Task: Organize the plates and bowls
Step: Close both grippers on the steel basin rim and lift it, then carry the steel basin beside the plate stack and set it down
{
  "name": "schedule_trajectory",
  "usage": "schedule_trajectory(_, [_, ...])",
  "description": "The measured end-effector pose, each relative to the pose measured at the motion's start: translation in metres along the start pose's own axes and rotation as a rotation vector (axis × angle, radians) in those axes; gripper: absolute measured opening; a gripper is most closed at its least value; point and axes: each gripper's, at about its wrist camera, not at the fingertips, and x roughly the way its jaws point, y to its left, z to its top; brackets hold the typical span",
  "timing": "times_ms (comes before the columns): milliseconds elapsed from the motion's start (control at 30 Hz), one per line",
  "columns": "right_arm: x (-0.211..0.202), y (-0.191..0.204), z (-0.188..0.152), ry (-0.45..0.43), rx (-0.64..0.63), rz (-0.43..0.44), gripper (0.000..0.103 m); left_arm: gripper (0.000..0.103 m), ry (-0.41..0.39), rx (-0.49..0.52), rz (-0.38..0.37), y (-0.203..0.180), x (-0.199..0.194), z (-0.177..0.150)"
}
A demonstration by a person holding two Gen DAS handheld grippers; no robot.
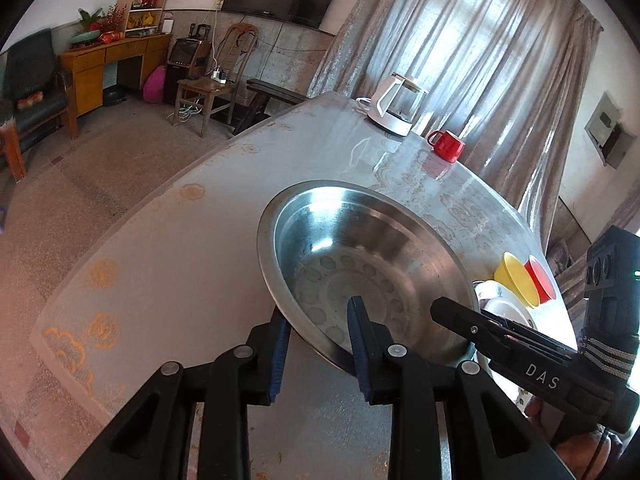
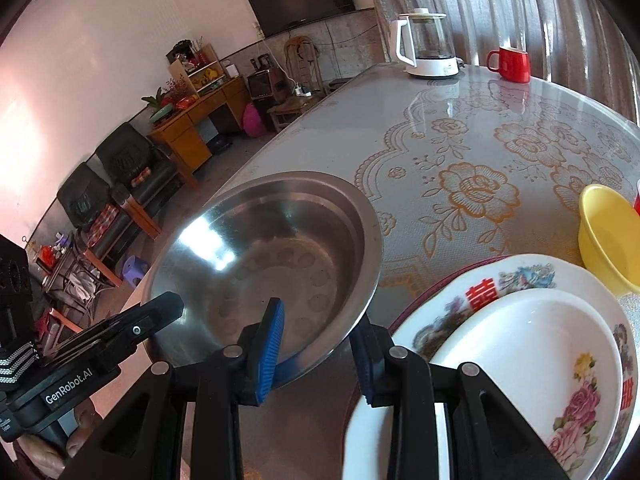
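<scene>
Your left gripper (image 1: pixel 320 344) and right gripper (image 2: pixel 318 354) each have their jaws clamped on the steel basin (image 1: pixel 360 256) rim. Plates (image 2: pixel 520 340) sit just right of your right jaws; bare counter (image 1: pixel 192 264) lies left.

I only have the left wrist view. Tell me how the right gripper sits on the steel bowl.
Observer: The right gripper straddles the near rim of the steel bowl, one blue pad inside and one outside under the rim.
Operator: Report what lies to the right of it.
Observer: A plain white dish sits nested on a flowered plate with red characters.
Operator: Check the yellow bowl.
Observer: The yellow bowl sits beyond that stack, with nothing visible inside it.
</scene>
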Motion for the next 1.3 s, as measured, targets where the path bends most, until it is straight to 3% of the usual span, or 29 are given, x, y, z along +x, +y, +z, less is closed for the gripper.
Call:
schedule_trajectory(467, [0.006,0.026,-0.028,0.036,-0.045,0.013,0.033,0.03,-0.008,0.024,0.087,0.009,-0.007,-0.017])
schedule_trajectory(867, [-0.011,0.012,-0.031,-0.008,0.006,0.021,0.033,0.03,-0.079,0.073,0.166,0.005,-0.028,-0.02])
schedule_trajectory(1300, [-0.048,-0.013,-0.034,-0.098,0.083,0.014,0.033,0.03,-0.115,0.186,0.151,-0.031,-0.039,-0.021])
